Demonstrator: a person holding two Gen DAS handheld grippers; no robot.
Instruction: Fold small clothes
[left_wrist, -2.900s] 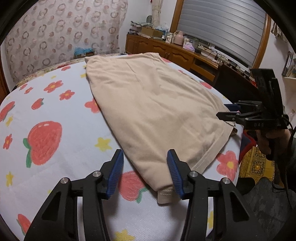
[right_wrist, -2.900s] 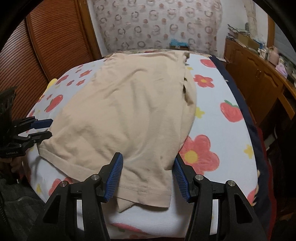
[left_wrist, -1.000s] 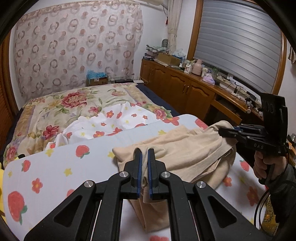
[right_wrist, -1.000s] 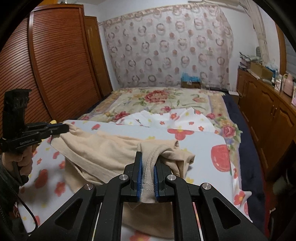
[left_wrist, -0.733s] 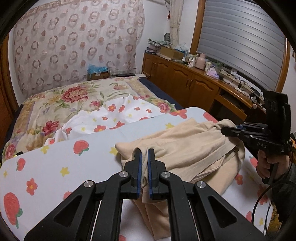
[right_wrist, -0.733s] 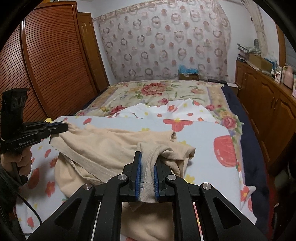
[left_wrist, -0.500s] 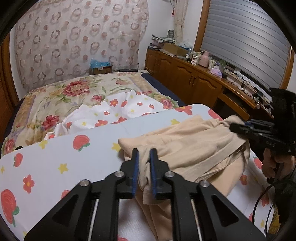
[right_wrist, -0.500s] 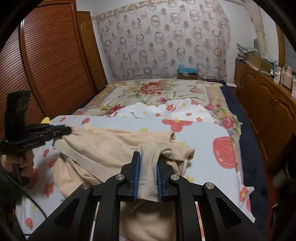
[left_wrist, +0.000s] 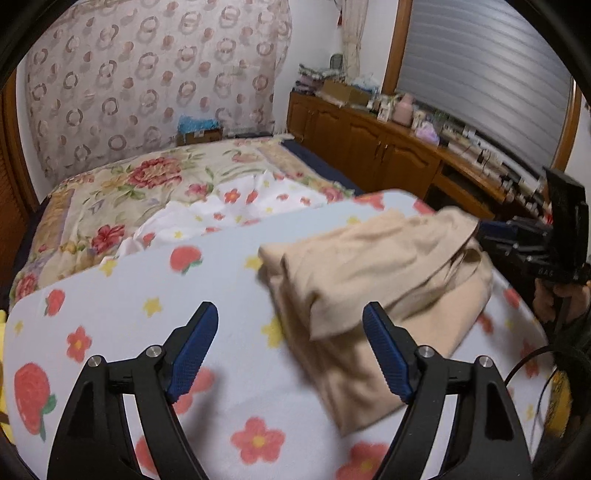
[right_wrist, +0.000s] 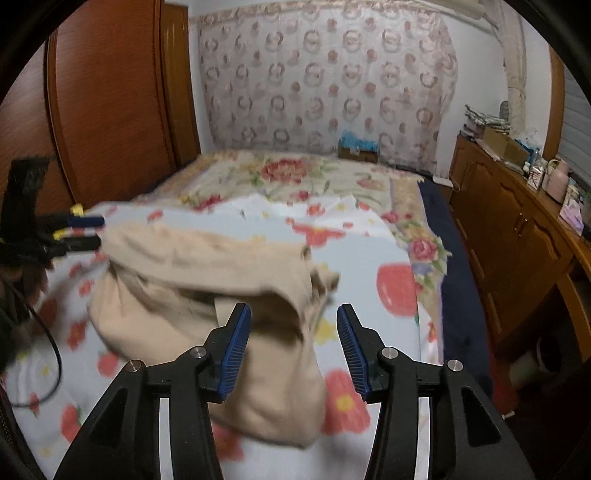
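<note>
A beige garment (left_wrist: 373, 280) lies folded over on itself on the white sheet with strawberries and flowers (left_wrist: 129, 314). It also shows in the right wrist view (right_wrist: 229, 295). My left gripper (left_wrist: 290, 343) is open and empty, just left of and in front of the garment. My right gripper (right_wrist: 293, 343) is open and empty, above the garment's near right edge. The right gripper shows at the garment's far corner in the left wrist view (left_wrist: 524, 240), and the left gripper shows at its left corner in the right wrist view (right_wrist: 79, 232).
A floral quilt (left_wrist: 122, 188) covers the bed behind the sheet. Wooden cabinets (left_wrist: 373, 147) with clutter on top run along the right. A wooden wardrobe (right_wrist: 110, 103) stands at the left. A cable (right_wrist: 51, 354) hangs by my left hand.
Both grippers were shut on the garment's edges, lifting and carrying them forward. Both have now opened and let go, and the upper layer has dropped onto the lower one.
</note>
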